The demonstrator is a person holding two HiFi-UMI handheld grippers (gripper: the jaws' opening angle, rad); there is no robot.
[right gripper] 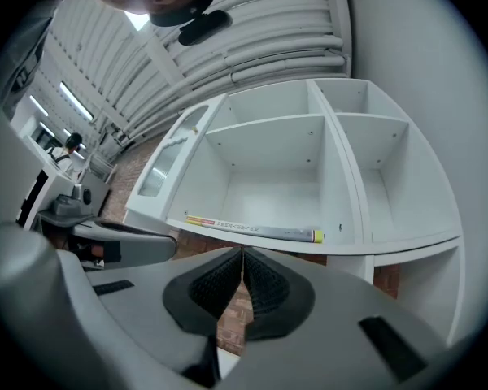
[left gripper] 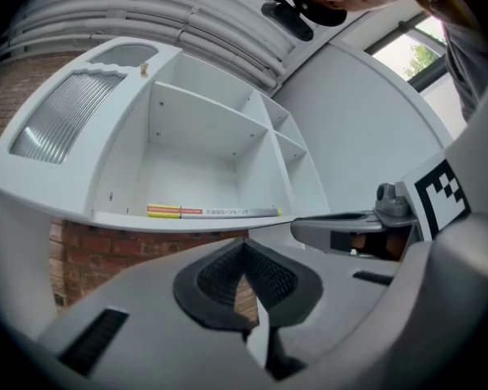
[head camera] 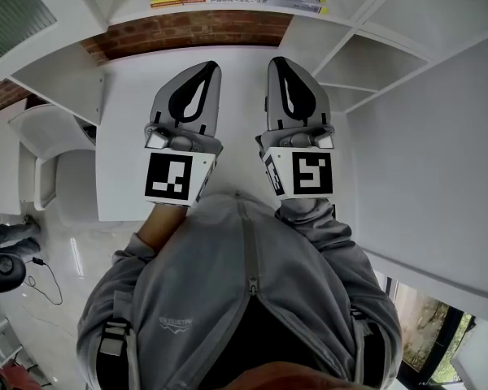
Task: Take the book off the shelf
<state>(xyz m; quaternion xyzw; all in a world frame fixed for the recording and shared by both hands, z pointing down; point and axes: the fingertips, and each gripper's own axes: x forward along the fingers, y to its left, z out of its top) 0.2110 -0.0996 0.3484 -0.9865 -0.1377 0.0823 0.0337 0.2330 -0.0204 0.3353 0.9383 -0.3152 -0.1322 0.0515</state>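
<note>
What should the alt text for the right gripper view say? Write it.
The right gripper, jaws shut and empty, points toward a thin book lying flat at the front edge of a white shelf; the left gripper is beside it.

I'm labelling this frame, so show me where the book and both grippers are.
book [right gripper: 252, 228]: right gripper view, middle of its spine.
left gripper [head camera: 209, 70]: head view, closed jaw tips.
right gripper [head camera: 280, 63]: head view, closed jaw tips.
</note>
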